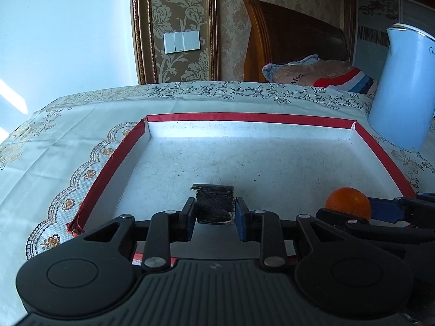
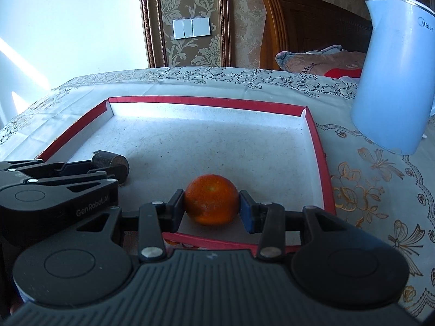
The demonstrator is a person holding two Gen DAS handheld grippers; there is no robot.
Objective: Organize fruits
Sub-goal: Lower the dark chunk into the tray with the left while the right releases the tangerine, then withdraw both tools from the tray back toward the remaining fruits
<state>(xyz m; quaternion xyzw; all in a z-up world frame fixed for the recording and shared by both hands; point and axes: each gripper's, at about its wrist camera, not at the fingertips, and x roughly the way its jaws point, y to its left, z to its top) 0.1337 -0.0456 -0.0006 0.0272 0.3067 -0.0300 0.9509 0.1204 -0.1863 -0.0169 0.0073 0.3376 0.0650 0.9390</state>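
A shallow red-rimmed box [image 1: 244, 117] with a white floor lies on the table; it also shows in the right wrist view [image 2: 206, 101]. My left gripper [image 1: 215, 218] is shut on a dark brown, rough, blocky piece [image 1: 214, 203] over the box's near edge; the piece also shows in the right wrist view [image 2: 110, 163]. My right gripper [image 2: 212, 207] is shut on an orange [image 2: 211, 202] just inside the box's near edge. The orange also shows at the right of the left wrist view [image 1: 349, 202]. The two grippers are side by side.
A pale blue electric kettle [image 2: 394, 81] stands on the tablecloth right of the box's far corner; it also shows in the left wrist view [image 1: 405, 89]. A patterned tablecloth [image 1: 68, 135] covers the table. A bed with pillows [image 1: 312, 73] lies behind.
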